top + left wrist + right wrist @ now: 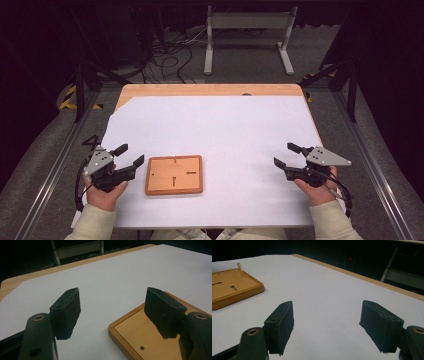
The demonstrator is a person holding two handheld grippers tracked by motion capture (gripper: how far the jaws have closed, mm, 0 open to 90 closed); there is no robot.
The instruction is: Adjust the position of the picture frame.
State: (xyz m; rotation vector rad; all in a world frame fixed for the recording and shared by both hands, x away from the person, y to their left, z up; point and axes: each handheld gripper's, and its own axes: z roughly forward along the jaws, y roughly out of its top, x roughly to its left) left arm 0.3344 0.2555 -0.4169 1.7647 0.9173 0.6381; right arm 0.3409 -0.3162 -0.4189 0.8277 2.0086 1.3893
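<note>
1. Broadly, from my remote seat, the biggest thing in front of me was the table (210, 90), a wooden top whose bare edge showed along the far side.
2. Over nearly all of it lay a white sheet (220, 130), reaching from the near edge almost to the far one, with its far-left corner cut at a slant.
3. Next in size came the wooden board (174, 174), lying flat on the sheet in the near-left part of the table. It had a raised rim, a paler sunken panel, two dark slots and a small hole (142, 348).
4. My left gripper (127, 155) sat just to the left of that board, held in the left hand (106, 192) at the near-left edge. Its jaws stood spread wide with nothing between them; in the left gripper view one jaw hung over the board's near corner and the other over bare sheet, and I could not tell whether either touched.
5. My right gripper (286, 154) was well apart from the board, out at the near right, held in the right hand (316, 190). Its jaws were likewise parted and empty, pointing left across bare sheet.
6. Smallest of all, a thin wooden peg (240, 269) stood slightly tilted at the board's far rim.
</note>
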